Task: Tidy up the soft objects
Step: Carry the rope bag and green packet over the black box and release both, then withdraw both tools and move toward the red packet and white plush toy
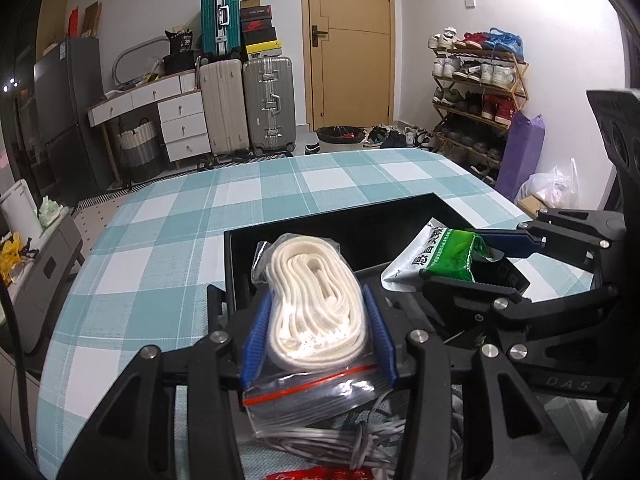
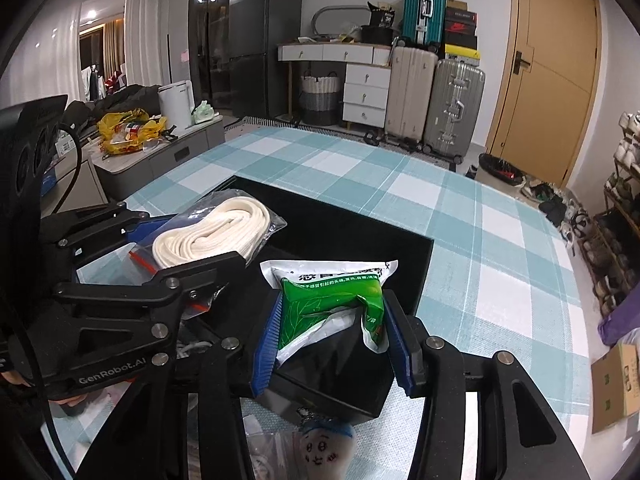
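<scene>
At the lower centre of the left wrist view, the left claw (image 1: 318, 330) is clamped by its blue pads (image 1: 258, 340) on a clear zip-seal plastic bag of coiled white cord (image 1: 316, 304). The bag is held at its middle, apparently so that the free end hangs forward over the near edge of the shallow black rectangular tray (image 1: 304, 248). Beneath it, a tangle of thin white cable (image 1: 352, 440) and a red packet (image 1: 316, 474) lie on the teal-and-white checked table (image 1: 168, 232).

Further right, the right claw (image 2: 332, 332) is clamped on a green-and-white soft sachet (image 2: 332, 300), with the crumpled lower part pinched and the printed end pointed into the tray. Both items seem to be carried for placing inside. The tray's floor appears bare toward the far wall, so room for release is judged ample there. The two claws sit near each other over the near rim, where a snag is possible. A small white plush toy with a drawn face (image 2: 324, 446) lies at the bottom of the right wrist view.
</scene>
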`<state>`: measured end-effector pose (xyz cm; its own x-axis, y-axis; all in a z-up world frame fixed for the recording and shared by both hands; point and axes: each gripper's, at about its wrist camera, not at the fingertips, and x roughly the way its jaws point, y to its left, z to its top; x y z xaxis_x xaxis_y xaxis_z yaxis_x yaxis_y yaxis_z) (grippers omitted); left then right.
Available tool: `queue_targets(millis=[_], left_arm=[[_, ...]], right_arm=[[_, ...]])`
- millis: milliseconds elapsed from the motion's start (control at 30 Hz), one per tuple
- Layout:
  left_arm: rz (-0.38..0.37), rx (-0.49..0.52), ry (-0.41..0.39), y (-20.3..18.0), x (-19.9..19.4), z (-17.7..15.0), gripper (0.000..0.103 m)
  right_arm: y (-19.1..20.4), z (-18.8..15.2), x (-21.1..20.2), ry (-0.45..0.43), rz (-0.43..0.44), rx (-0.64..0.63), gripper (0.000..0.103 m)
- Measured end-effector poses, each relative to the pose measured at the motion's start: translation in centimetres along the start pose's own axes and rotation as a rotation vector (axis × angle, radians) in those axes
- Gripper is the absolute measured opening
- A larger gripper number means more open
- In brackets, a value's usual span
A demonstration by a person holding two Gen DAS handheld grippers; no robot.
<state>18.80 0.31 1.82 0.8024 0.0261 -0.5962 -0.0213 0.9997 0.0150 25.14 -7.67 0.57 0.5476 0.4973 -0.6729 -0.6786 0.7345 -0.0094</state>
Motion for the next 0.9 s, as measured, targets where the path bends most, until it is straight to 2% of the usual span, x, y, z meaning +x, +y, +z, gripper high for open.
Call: queue_targets(millis=[400,567,633,733,800,833,867,900], left_arm=[[0.008,0.01,0.006,0.2,-0.1,0.0,0.046],[-0.012,0.005,0.011,0.2,-0.1,-0.1,0.046],[-0.016,0.009,0.014,0.1,-0.3,-0.1,0.049],[-0.033,0.007,0.012,0.3,-1.0,-0.2,0.06],[-0.059,-0.002,0.018,0.3,-1.6,-0.1,0.066],[-0.064,-0.004,0.02,0.3,-1.9,-0.1,0.071],[-0.064,-0.004,0.017,0.3,-2.3,-0.1,0.082],[-0.051,-0.006,0.01,0.2,-2.7,-0.2,0.089]], right_arm=[[0.5,-0.1,-0.2,0.059,-0.016,0.056,0.047],[0.6,-0.5,-0.6,0.041,-0.016,0.055,0.048],[0.8,-0.7,-0.9,0.018,-0.031,0.038,0.052],[1.1,-1.1,-2.3,-0.041,-0.055,0.009,0.072],[0.9,-1.4,-3.6,-0.077,-0.079,0.02,0.089],[0.7,-1.5,-4.1,-0.088,-0.09,0.034,0.091],[0.4,-1.7,-4.7,-0.093,-0.096,0.053,0.094],[0.1,-1.9,-5.3,-0.094,-0.099,0.074,0.097]])
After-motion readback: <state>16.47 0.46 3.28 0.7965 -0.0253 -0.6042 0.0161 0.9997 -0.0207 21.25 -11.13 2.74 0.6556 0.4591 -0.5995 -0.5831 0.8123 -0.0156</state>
